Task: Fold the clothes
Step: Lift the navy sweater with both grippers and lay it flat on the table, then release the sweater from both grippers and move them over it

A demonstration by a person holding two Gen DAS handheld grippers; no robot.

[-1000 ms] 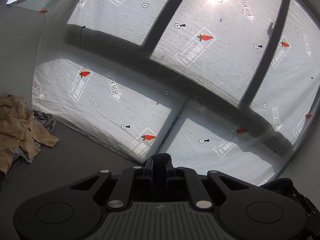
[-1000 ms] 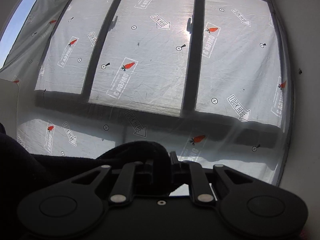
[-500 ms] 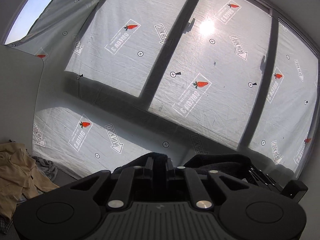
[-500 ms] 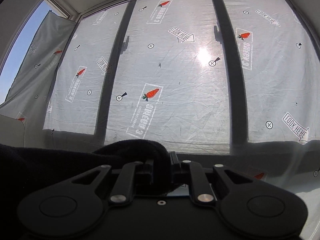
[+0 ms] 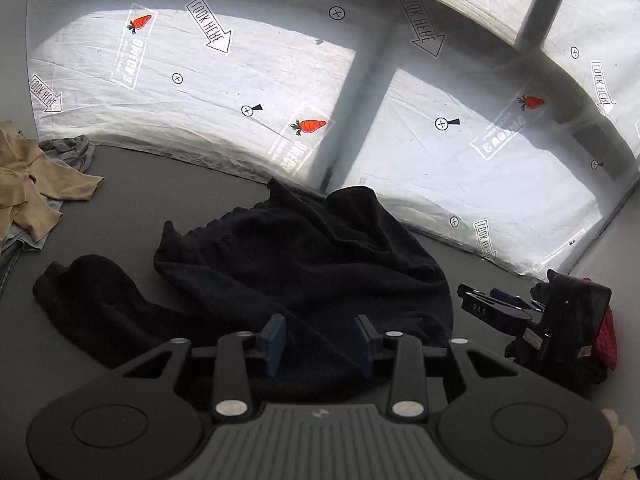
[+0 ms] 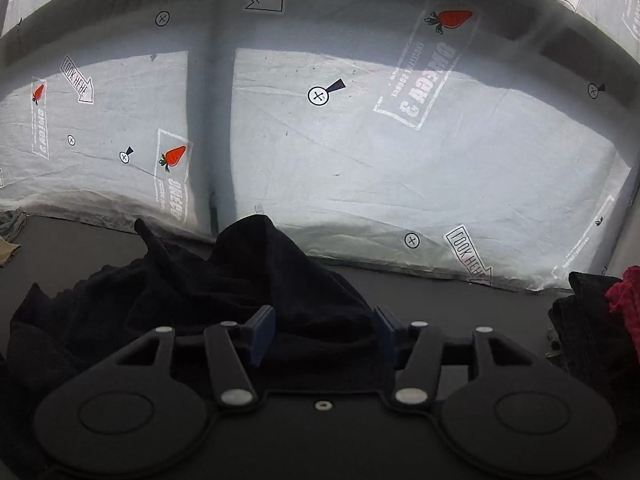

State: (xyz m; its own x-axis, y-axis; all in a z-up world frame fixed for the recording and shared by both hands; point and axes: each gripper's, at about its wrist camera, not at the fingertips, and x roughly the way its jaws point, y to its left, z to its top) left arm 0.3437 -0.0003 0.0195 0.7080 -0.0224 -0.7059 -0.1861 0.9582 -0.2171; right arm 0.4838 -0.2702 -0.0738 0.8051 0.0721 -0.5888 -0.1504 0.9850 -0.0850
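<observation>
A black garment (image 5: pixel 288 264) lies crumpled on the grey table (image 5: pixel 160 184), with one sleeve stretched out to the left. It also shows in the right wrist view (image 6: pixel 224 288). My left gripper (image 5: pixel 318 338) is open, its blue pads just over the garment's near edge, holding nothing. My right gripper (image 6: pixel 324 334) is open too, its jaws wide apart over the garment's near right edge. The right gripper also shows from the side at the right of the left wrist view (image 5: pixel 520 312).
A heap of tan and grey clothes (image 5: pixel 32 184) lies at the table's left. A dark garment with a red-pink one (image 6: pixel 624 300) sits at the right. A printed white sheet (image 6: pixel 360 160) covers the windows behind the table.
Both grippers were shut on the black garment, held up facing the window. Now they are lowered and tilted to the table, both have opened, and the garment lies released on the table.
</observation>
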